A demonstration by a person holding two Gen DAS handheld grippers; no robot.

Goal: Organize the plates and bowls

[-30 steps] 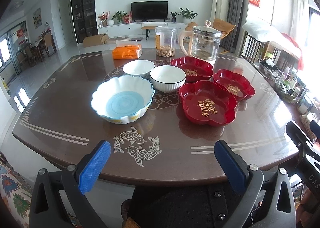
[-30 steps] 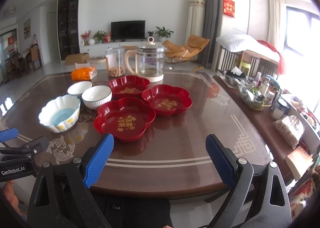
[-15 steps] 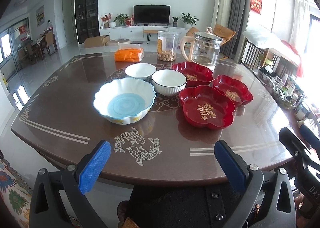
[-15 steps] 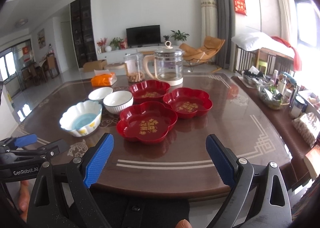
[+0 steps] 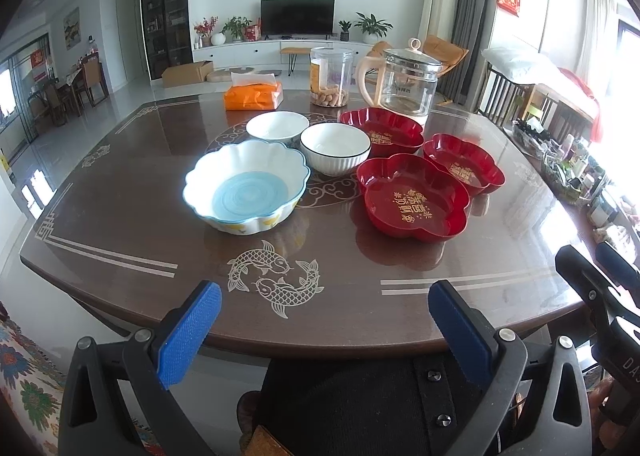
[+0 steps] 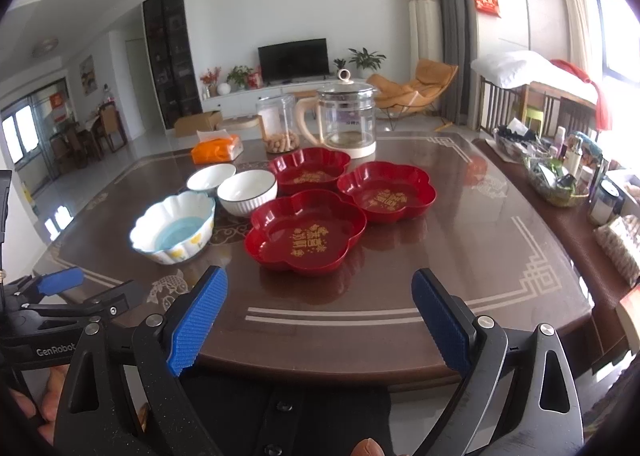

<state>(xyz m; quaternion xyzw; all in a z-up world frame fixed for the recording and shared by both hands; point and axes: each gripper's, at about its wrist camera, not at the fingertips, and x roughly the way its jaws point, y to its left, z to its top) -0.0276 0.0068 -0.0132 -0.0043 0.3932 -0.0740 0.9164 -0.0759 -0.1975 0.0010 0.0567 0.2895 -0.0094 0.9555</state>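
Both the left tool (image 5: 324,320) and the right tool (image 6: 320,310) gape wide and hold nothing, poised over the near edge of the surface (image 5: 120,223). Taking the glass kettle (image 5: 404,85) as landmark: three red plates (image 5: 412,201) sit just before it, two white bowls (image 5: 334,147) toward its left, the scalloped blue bowl (image 5: 246,185) farther left and nearer.

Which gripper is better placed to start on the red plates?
Right, probably. The right gripper is open and lined up with the nearest red plate. The left gripper, also open, sits more toward the scalloped blue bowl, with the red plates off to its right.
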